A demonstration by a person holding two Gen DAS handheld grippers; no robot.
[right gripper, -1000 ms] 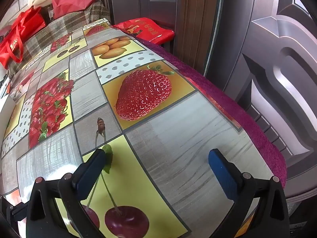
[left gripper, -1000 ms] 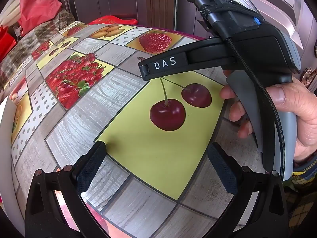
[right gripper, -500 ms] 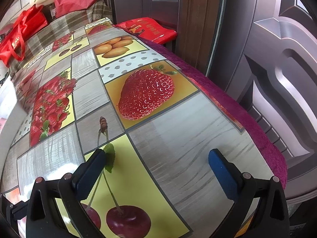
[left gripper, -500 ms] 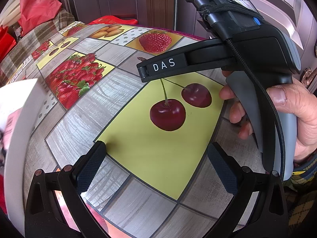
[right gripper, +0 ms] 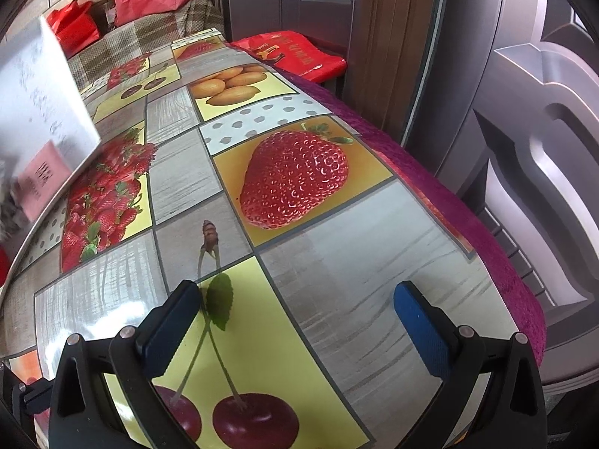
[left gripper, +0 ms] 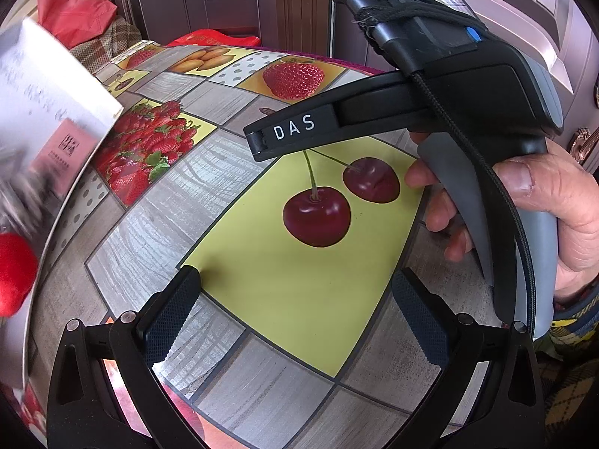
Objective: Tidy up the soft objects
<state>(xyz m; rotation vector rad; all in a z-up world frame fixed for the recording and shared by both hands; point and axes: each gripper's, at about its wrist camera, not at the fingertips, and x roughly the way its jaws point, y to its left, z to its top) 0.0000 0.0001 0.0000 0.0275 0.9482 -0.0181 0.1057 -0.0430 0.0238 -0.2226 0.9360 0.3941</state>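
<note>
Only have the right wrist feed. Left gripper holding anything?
Observer: No. The left gripper is open, with nothing between its fingers and only the fruit-print tablecloth below.
Operator: Any soft stuff near it?
Observer: A blurred red rounded thing sits at the far left edge of the left wrist view. I cannot tell what it is.
Operator: How's my right gripper look from outside?
Observer: A hand grips its handle. The right gripper hangs open above the cherry print, with nothing in it.
</note>
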